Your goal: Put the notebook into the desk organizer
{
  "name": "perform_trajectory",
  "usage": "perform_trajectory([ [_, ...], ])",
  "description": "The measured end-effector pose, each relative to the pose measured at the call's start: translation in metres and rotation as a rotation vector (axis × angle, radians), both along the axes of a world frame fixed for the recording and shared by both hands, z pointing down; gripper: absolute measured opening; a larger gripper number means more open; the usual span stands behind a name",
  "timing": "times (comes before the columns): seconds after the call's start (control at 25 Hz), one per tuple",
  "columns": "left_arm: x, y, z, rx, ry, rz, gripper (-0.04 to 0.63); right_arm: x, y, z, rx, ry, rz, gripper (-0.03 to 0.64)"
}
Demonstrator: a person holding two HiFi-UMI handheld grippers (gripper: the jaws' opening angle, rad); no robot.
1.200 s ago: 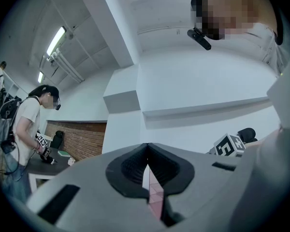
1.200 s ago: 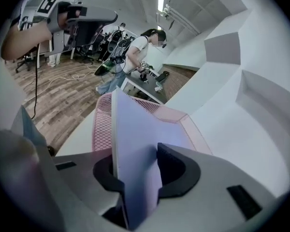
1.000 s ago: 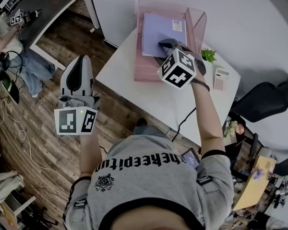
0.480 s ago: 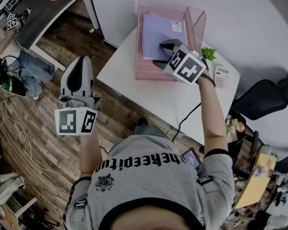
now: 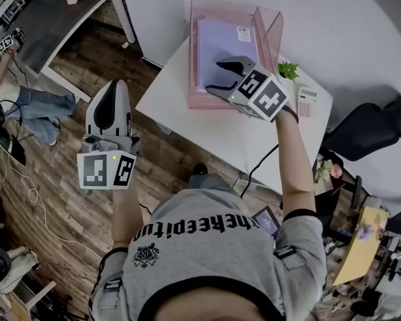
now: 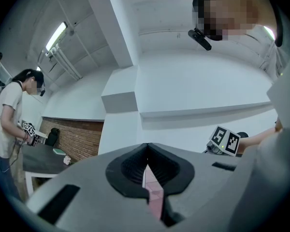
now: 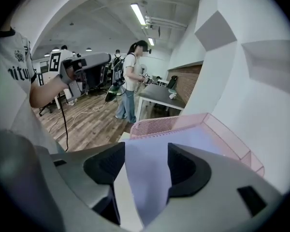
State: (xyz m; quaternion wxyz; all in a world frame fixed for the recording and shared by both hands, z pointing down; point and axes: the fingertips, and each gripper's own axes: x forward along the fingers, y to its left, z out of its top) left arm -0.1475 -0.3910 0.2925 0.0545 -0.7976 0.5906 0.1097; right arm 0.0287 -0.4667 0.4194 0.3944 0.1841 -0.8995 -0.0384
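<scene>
- Wooden floor (image 5: pixel 67 179): it covers the left side of the head view, below the left arm.
- White table (image 5: pixel 240 139): it stands ahead of the person. It carries the organizer at its far left corner, and a calculator and a plant near its right edge.
- Pink desk organizer (image 5: pixel 199 103): an open tray with a perforated front wall (image 7: pixel 152 125) and taller clear side walls.
- Notebook (image 5: pixel 217 42): lilac cover, spiral binding along the left edge, white label at the far right corner. It lies flat inside the organizer, within the walls.
- Right gripper (image 5: pixel 215 76): it hangs over the near edge of the notebook, angled downward. Its jaws have just been opening and stand wide apart. In the right gripper view (image 7: pixel 145 163) the lilac cover shows through the gap, but neither pad presses on it.
- Left gripper (image 5: pixel 109 85): it is held over the floor, well apart from the table. In the left gripper view (image 6: pixel 147 173) the jaws meet at the tips, with nothing between them.
- Calculator (image 5: pixel 308 102): white, lying flat just beside the plant.
- Plant (image 5: pixel 289 71): small and green, just beside the organizer's right wall.
</scene>
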Motion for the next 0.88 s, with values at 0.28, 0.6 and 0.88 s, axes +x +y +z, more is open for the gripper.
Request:
perform_trajectory([
  [0.28, -0.001, 0.009, -0.002, 0.004, 0.000, 0.035, 0.004, -0.002, 0.013, -0.011, 0.028, -0.168, 0.158, 0.181],
  [0.6, 0.010, 0.018, -0.005, 0.011, -0.007, 0.099, 0.004, 0.027, 0.019, -0.049, 0.162, -0.425, 0.429, 0.002],
  [0.88, 0.023, 0.025, -0.008, 0.015, -0.020, 0.151, 0.004, 0.042, 0.042, -0.067, 0.250, -0.529, 0.536, 0.002],
])
